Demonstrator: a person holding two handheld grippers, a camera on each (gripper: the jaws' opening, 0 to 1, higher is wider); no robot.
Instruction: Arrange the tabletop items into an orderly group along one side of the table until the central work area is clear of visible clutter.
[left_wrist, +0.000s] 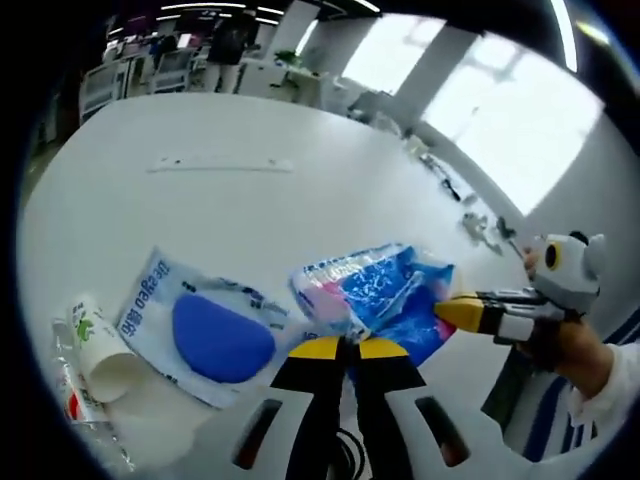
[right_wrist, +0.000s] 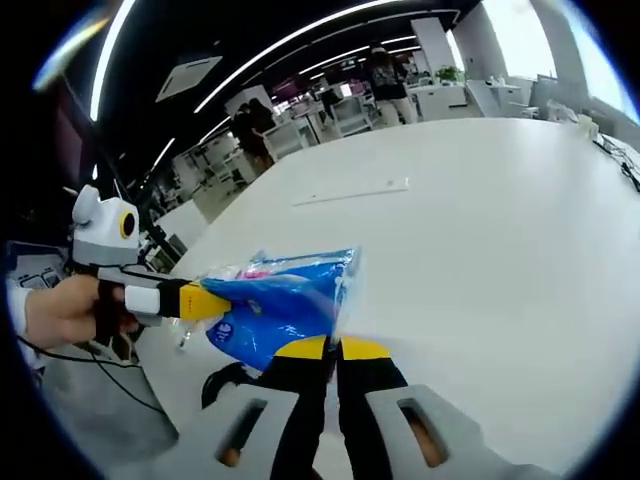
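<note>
In the left gripper view, a clear plastic sleeve (left_wrist: 75, 400) with red print lies at the near left edge of the white counter (left_wrist: 300, 200), and a white paper cup (left_wrist: 100, 355) with a green mark lies on its side across the sleeve, its mouth toward the near edge. Just beside the cup is a flat white packet (left_wrist: 175, 320) with blue lettering and a dark blue oval shape showing through it; its long axis runs from the cup toward the counter's middle. Beyond these, well apart, a thin white strip (left_wrist: 220, 165) lies flat across the far middle of the counter. Next comes a crinkled blue-and-pink plastic bag (left_wrist: 375, 290), lifted off the counter, with its long axis running between the two grippers. What the bag holds cannot be read. The left gripper (left_wrist: 348, 350) has its yellow-tipped jaws drawn together on the bag's near edge. From the right side the right gripper (left_wrist: 470, 313) reaches in, held by a hand (left_wrist: 575, 350), its jaws pinched on the bag's other end. Small dark items lie scattered along the counter's far right edge (left_wrist: 485, 225).

In the right gripper view, the left gripper (right_wrist: 205, 300) enters from the left, clamped on the blue bag (right_wrist: 280, 300), while the right gripper (right_wrist: 332, 350) grips the bag's lower edge with closed jaws. Desks and standing people fill the room behind.
</note>
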